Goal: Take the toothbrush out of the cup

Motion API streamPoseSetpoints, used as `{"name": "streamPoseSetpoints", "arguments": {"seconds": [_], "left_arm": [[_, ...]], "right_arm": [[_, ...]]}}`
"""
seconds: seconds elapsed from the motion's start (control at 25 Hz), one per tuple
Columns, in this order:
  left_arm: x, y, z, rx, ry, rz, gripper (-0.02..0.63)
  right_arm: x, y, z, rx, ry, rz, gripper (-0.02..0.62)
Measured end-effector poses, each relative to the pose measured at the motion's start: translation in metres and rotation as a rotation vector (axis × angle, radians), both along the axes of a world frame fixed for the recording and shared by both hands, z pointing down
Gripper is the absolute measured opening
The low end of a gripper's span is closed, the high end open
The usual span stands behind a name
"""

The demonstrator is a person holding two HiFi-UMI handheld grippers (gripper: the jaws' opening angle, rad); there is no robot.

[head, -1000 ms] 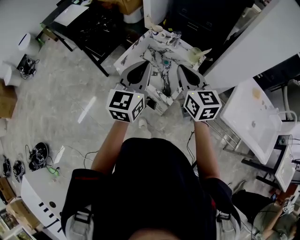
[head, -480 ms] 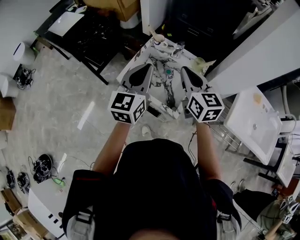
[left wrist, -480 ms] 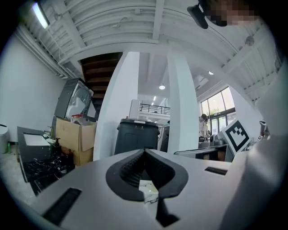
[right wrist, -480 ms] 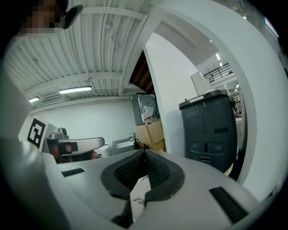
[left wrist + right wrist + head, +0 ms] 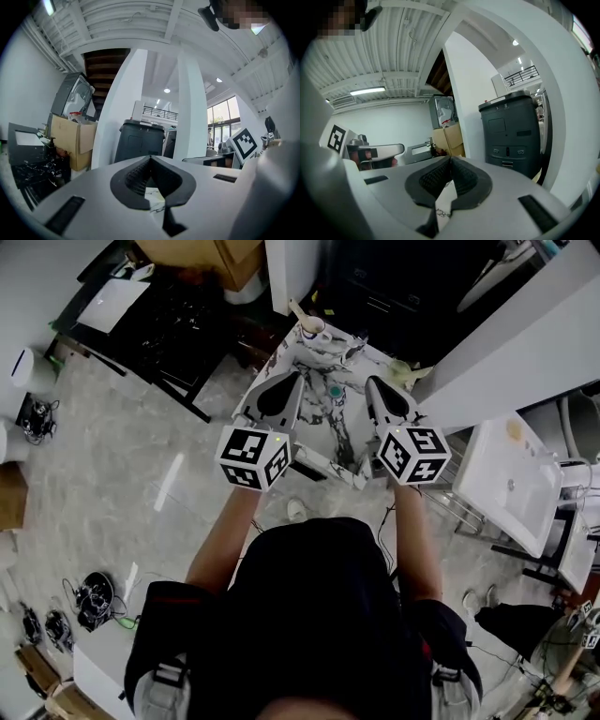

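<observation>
Both claws are fully closed and empty: the left claw [image 5: 296, 379] and the right claw [image 5: 371, 382] hover side by side above the marble-patterned surface [image 5: 335, 423]. The cup [image 5: 314, 331], with the toothbrush [image 5: 298, 313] leaning in it, stands on the surface ahead of the left claw's tips, apart from them.

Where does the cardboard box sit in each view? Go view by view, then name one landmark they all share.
Head view: the cardboard box is at the top edge, left of centre.
Left gripper view: the cardboard box is on the left side, a little below mid-height.
Right gripper view: the cardboard box is near the centre of the picture.
Shared landmark: the white pillar stands just right of the cardboard box in every view.
</observation>
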State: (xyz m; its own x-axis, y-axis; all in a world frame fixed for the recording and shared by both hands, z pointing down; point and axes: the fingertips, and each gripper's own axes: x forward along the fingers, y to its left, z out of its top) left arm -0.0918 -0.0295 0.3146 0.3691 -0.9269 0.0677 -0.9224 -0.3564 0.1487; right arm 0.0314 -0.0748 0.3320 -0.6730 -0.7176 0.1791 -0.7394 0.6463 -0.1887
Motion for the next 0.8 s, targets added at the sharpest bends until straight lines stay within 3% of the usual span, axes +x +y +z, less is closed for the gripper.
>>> {"name": "streamPoseSetpoints", "arguments": {"seconds": [0.4, 0.8], "left_arm": [[0.008, -0.034, 0.011, -0.025, 0.032, 0.083, 0.011], [0.066, -0.064, 0.042, -0.094, 0.008, 0.159, 0.011]], "right_arm": [[0.043, -0.021, 0.023, -0.061, -0.021, 0.122, 0.035], [0.087, -0.049, 0.048, -0.126, -0.058, 0.178, 0.035]]}}
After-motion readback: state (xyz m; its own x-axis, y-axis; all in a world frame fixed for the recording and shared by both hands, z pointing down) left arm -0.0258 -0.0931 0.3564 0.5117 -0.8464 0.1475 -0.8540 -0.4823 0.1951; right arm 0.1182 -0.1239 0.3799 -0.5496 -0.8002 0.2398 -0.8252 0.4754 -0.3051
